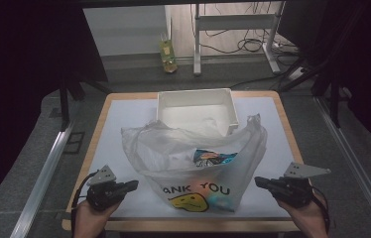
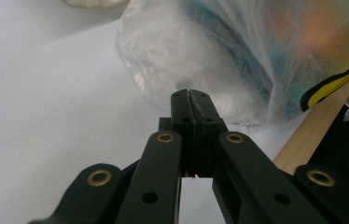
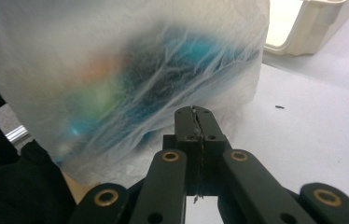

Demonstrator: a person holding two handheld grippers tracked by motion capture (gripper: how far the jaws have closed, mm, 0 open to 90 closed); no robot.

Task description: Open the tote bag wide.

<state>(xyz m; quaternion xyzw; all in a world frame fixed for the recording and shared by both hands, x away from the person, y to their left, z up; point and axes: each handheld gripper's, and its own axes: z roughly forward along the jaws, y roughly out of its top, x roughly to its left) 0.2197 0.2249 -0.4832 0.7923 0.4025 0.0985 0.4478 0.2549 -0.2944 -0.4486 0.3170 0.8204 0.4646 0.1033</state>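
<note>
A translucent white plastic bag (image 1: pixel 198 163) printed with "THANK YOU" and a yellow smiley stands open-mouthed near the table's front edge, with colourful packets showing through it. My left gripper (image 1: pixel 133 185) lies to the bag's left, jaws shut and empty, tips aimed at the bag. In the left gripper view the shut tips (image 2: pixel 190 93) stop just short of the bag (image 2: pixel 238 56). My right gripper (image 1: pixel 259 182) sits to the bag's right, also shut on nothing. In the right gripper view its tips (image 3: pixel 194 111) are close before the bag (image 3: pixel 130 70).
A white rectangular bin (image 1: pixel 196 110) stands behind the bag on the white mat (image 1: pixel 124 119) that covers the wooden table (image 1: pixel 96 126). A yellow-green bottle (image 1: pixel 166 54) stands on the floor beyond. Dark frames flank both sides.
</note>
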